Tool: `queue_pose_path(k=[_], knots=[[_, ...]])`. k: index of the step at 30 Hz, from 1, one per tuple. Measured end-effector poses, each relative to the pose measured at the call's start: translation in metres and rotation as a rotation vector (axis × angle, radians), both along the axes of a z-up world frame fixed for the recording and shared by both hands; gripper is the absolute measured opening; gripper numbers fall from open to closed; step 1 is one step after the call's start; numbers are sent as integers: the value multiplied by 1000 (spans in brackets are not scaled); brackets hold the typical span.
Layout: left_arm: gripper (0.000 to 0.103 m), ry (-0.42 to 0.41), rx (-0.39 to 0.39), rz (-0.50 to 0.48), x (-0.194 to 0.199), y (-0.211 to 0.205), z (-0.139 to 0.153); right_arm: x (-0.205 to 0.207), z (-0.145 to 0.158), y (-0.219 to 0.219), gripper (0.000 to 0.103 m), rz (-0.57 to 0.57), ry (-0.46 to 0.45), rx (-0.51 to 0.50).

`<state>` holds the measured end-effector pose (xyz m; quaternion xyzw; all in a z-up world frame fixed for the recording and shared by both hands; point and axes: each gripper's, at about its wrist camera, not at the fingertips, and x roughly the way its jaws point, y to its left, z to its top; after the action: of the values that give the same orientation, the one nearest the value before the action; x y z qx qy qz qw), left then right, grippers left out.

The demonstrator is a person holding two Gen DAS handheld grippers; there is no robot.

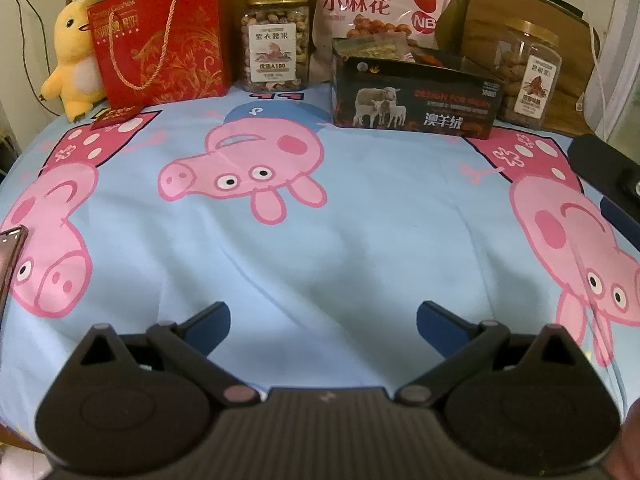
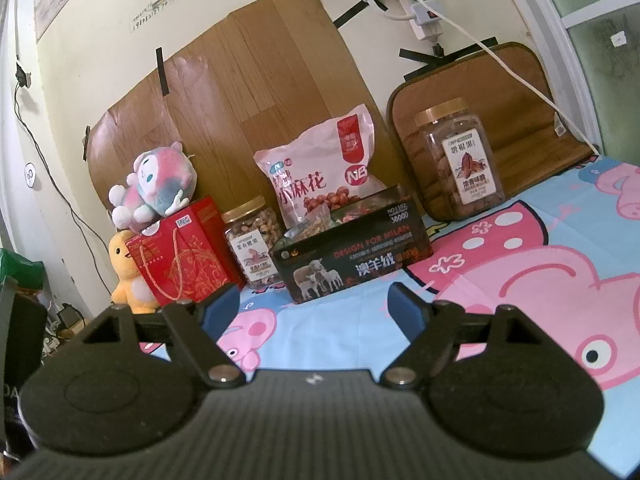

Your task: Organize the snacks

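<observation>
Right now you are holding the left gripper (image 1: 323, 330) low over the cartoon-pig bedsheet (image 1: 360, 240), its blue fingers spread wide and gripping nothing. Your right gripper (image 2: 314, 308) is likewise gaping and empty, hovering short of the snacks and pointing toward the dark box (image 2: 352, 248).

That open box is sitting at the far edge of the sheet with small packets already inside it, which suggests it is serving as the bin. Around it the snacks are waiting: the cashew jar (image 1: 275, 42) is standing just left of it, the pink snack bag (image 1: 380, 0) is leaning behind it, and the second jar (image 2: 460, 160) is standing to its right against a brown cushion (image 2: 520, 100). A red gift bag (image 1: 164, 40) and a yellow plush chick (image 1: 72, 56) are sitting further left.

If you are going for a jar, be approaching level, centring the body between the fingers below the lid, since the clear plastic is probably slick. Keep the other gripper clear of the box rim.
</observation>
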<state>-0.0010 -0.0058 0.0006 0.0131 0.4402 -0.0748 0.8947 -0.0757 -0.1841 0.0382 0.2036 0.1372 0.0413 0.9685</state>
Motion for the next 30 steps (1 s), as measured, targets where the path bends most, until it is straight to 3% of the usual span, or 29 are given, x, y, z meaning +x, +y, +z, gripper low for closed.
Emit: queue_pose_path(k=[9, 30], knots=[[103, 3, -34, -29, -2, -2, 3, 0, -2, 0, 83, 1, 1, 1], [102, -19, -16, -30, -4, -3, 3, 1, -5, -1, 84, 10, 13, 5]])
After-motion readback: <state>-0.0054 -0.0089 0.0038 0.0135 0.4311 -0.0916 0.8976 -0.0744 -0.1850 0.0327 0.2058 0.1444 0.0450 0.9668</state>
